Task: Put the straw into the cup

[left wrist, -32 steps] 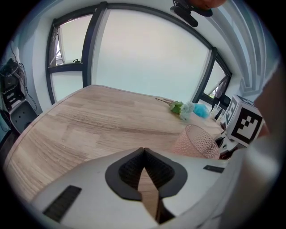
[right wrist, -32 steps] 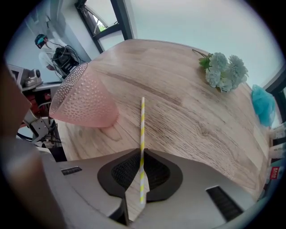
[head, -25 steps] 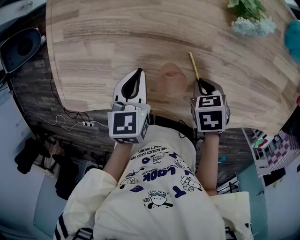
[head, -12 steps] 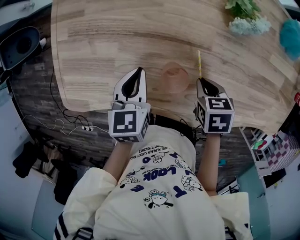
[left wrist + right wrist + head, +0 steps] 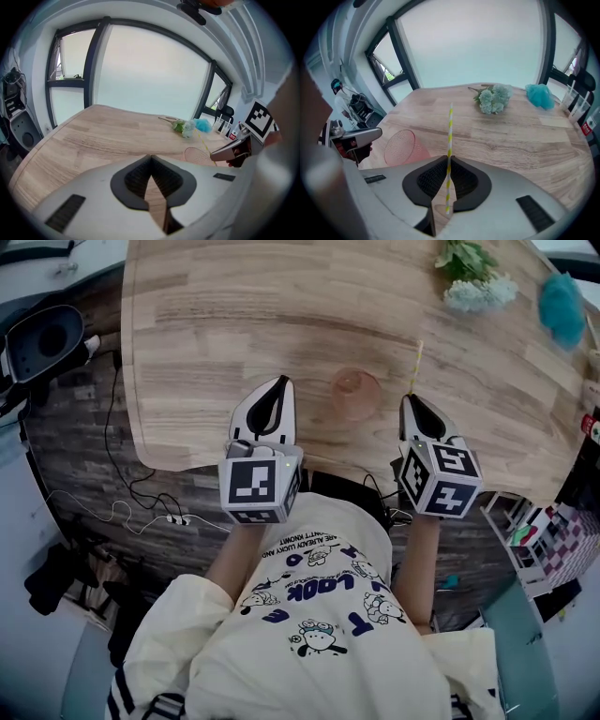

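Our right gripper (image 5: 449, 164) clamps the yellow-striped straw (image 5: 450, 126), which points forward past its jaws. Our left gripper (image 5: 277, 385) is closed on nothing. The pink cup (image 5: 356, 393) stands between them on the wooden table (image 5: 234, 315), with flowers (image 5: 473, 277) beyond.

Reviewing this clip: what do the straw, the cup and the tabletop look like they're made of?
Straw: probably paper, matte, banded yellow and white.
Cup: likely translucent pink plastic, though glass is possible; its wall has a fine dotted texture and the wood shows through it.
Tabletop: light wood or wood-look laminate, with visible grain and a dull sheen.
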